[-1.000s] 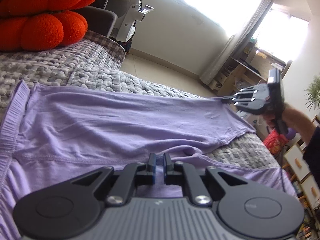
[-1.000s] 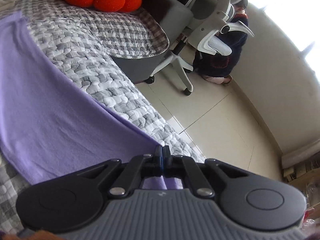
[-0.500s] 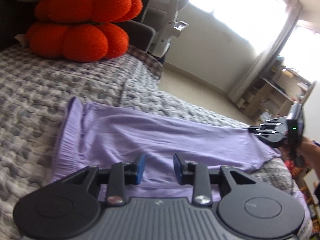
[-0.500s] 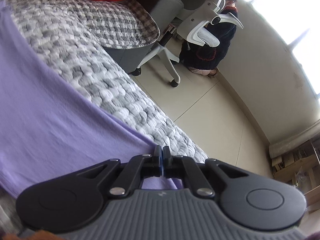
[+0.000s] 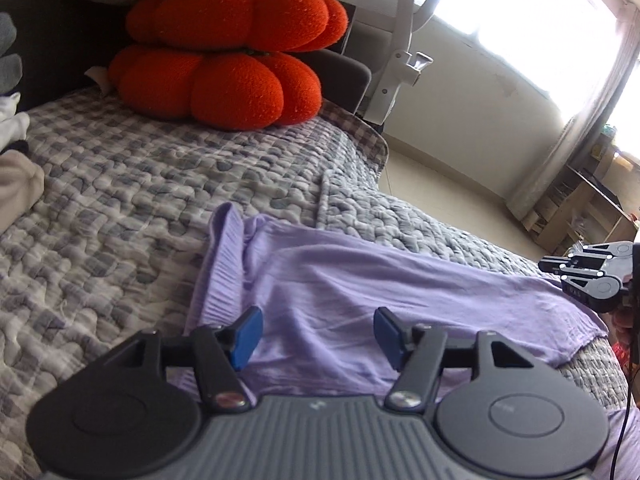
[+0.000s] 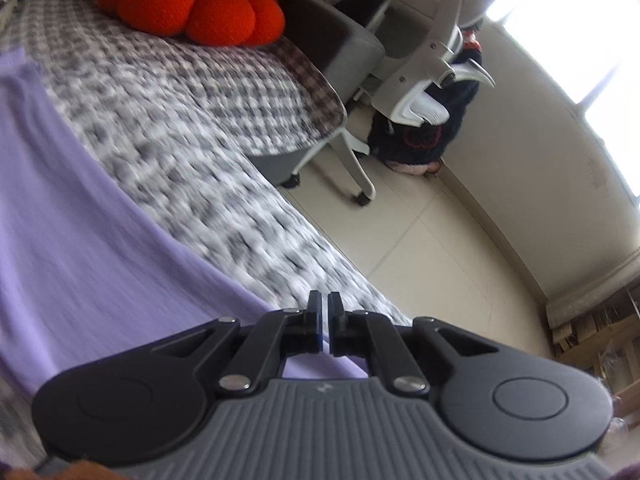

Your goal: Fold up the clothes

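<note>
I'm watching my left gripper (image 5: 316, 330) opening its jaws above the lilac garment (image 5: 360, 280), nothing pinched between the blue pads (image 5: 246, 330). The garment is lying just ahead on the quilted bed cover (image 5: 120, 200), its ribbed waistband (image 5: 222, 264) to the front-left. It looks light, soft and floppy; I'd take it at an edge or corner. My right gripper (image 6: 324, 322) is clamping a far corner, both tilting downward.
</note>
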The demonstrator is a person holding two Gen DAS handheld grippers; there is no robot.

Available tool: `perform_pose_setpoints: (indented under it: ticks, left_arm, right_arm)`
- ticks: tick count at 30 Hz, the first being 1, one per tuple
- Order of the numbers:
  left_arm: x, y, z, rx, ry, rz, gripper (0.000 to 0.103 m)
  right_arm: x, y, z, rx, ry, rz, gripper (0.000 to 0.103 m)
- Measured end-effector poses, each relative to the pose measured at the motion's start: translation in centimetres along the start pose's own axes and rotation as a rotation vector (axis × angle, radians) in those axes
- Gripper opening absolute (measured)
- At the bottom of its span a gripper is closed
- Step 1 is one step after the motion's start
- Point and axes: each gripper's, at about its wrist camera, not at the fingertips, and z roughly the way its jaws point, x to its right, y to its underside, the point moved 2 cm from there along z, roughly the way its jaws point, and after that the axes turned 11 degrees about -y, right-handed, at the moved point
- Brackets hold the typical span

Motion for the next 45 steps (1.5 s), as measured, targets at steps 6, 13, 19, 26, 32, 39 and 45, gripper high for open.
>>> perform_pose_setpoints:
  ticks: [6,13,19,26,32,39,45]
  left_arm:
    - [-0.4,0.0,0.3,-0.007,-0.030,-0.002,0.063]
    - [-0.2,-0.1,0.1,0.003,-0.043,0.001,0.063]
    - [0.5,-0.1,-0.1,0.017,-0.072,0.035,0.063]
    - [0.4,-0.1,-0.1,0.014,-0.080,0.035,0.063]
    - [1.0,0.1,-0.2,0.014,-0.085,0.050,0.063]
    - [1.1,0.2,-0.2,0.014,-0.091,0.055,0.063]
    - [1.5,0.3,-0.4,0.027,-0.108,0.076,0.063]
  right_arm:
    - [-3.6,-3.2,-0.5,0.082,-0.172,-0.019,0.010]
    - [-7.9,-5.1,1.3,0.058,-0.300,-0.068,0.029]
    - [-9.0,-5.2,1.2,0.059,-0.260,-0.127,0.005]
    - [-8.7,-5.7,0.2,0.101,-0.163,-0.133,0.004]
    - [-8.1,-6.0,0.4,0.086,-0.190,-0.092,0.008]
    - [-10.1,-6.2,0.8,0.054,-0.343,-0.066,0.041]
    - [-10.7,-6.3,1.0,0.060,-0.321,-0.085,0.001]
